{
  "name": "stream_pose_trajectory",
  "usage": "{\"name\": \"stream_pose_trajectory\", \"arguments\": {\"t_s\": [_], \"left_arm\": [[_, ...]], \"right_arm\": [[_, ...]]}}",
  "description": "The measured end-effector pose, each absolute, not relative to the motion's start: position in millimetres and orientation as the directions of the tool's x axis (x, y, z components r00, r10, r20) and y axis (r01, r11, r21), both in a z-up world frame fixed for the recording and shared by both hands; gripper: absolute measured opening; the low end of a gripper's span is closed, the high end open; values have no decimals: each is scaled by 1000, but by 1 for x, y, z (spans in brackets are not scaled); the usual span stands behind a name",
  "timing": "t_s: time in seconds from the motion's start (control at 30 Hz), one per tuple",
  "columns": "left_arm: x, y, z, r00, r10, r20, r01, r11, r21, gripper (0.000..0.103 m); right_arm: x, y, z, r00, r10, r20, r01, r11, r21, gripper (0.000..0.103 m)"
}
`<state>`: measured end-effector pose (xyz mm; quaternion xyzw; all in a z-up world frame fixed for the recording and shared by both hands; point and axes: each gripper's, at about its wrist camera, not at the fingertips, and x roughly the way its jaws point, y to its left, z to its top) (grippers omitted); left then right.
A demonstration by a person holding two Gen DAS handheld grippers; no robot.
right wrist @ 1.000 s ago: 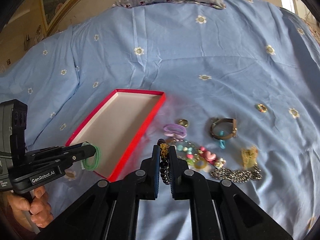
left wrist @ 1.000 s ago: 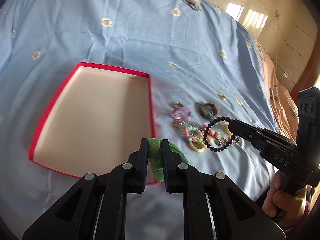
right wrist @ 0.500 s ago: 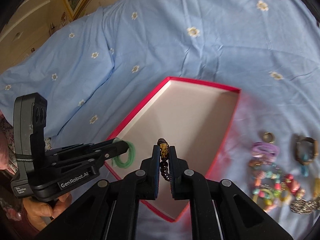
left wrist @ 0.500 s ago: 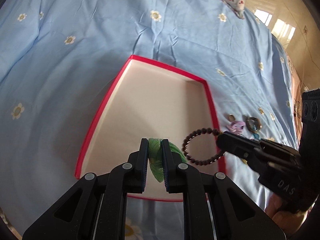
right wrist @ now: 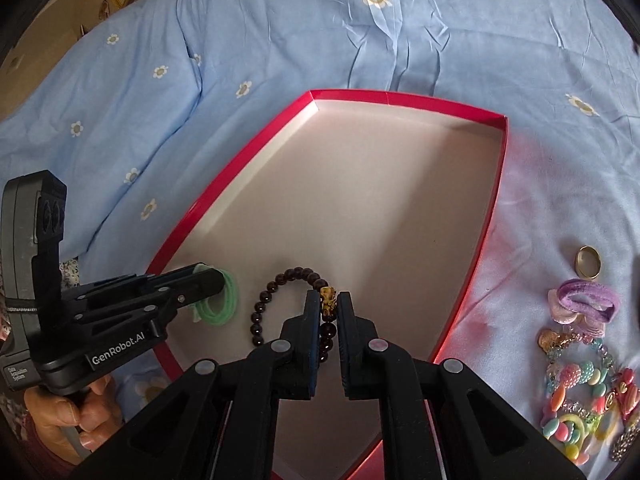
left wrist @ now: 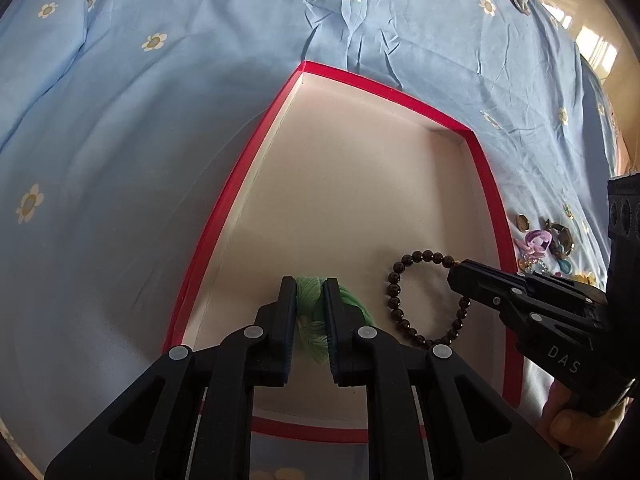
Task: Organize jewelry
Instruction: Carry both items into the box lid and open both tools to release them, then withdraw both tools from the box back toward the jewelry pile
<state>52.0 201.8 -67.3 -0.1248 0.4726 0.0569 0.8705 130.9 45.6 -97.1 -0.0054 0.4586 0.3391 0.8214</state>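
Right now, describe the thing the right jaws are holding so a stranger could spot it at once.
Find the red-rimmed shallow box on the blue flowered bedspread. Over its near end, the right gripper pinches a beaded bracelet. It is a loop of dark round beads with one golden bead, unlike the green hair tie beside it in the left gripper.

Red-rimmed box (right wrist: 404,98) w/ beige inside, green hair tie (right wrist: 224,296), dk-brown bead bracelet (left wrist: 400,280), blue daisy-print sheet (left wrist: 160,120).
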Motion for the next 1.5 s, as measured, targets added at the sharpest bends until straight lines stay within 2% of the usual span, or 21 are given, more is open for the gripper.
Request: {"name": "stream_pose_trajectory", "arguments": {"t_s": [0.2,0.37,0.43,0.5,0.57,0.67,0.8,0.9,1.07,1.5], "left_arm": [[52,198,-66,541,15,-841,-220,967,-124,16],[52,198,-65,540,36,-841,-237,965,-111,29],[50,199,-64,537,45,-842,-249,962,-107,41],[47,201,-62,539,48,-841,-261,959,-112,44],[43,203,-59,544,44,-838,-269,955,-125,44],[36,204,-53,553,35,-832,-280,949,-147,53],[26,199,-45,566,31,-824,-279,948,-156,59],[18,194,-41,570,17,-822,-276,946,-172,66],[9,177,-35,572,-6,-821,-242,954,-176,66],[14,97,-18,579,-102,-809,-60,984,-168,69]], "right_arm": [[128,50,-100,346,522,-780,-576,774,262,11],[125,50,-100,344,518,-783,-580,773,257,14],[125,48,-99,341,525,-780,-576,772,268,20],[124,46,-96,341,537,-772,-571,770,284,35],[122,45,-92,349,543,-763,-574,768,284,35],[117,38,-80,371,554,-745,-572,768,287,35],[104,17,-67,398,575,-715,-566,767,302,45],[94,1,-60,427,573,-700,-554,777,298,48],[77,-30,-51,466,555,-689,-525,800,289,58],[54,-117,-46,545,479,-688,-403,869,285,58]]}}
